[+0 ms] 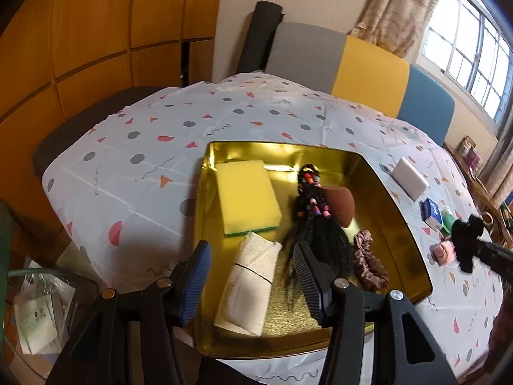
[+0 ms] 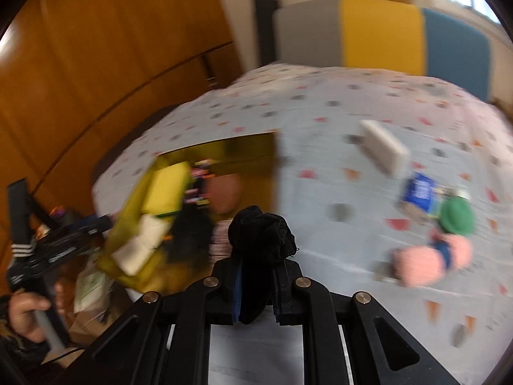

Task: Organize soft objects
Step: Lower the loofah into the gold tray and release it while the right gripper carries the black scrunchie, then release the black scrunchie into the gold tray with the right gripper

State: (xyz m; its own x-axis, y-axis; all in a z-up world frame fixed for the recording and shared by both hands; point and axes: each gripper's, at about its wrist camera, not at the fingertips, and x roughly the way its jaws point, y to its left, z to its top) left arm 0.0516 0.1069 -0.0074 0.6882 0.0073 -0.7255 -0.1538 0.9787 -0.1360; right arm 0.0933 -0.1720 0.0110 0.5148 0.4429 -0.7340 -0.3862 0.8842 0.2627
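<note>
Soft objects fill our gold tray [image 1: 394,192]; right gripper [image 2: 256,276] pinches a black scrunchie [image 2: 261,232], left gripper [image 1: 253,266] spread empty, pink item [image 2: 426,264] waits.

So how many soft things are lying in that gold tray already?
5: a yellow sponge at the back left, white napkin in front, black braid centre, brown sponge and brown scrunchie right. More may be hidden.
</note>
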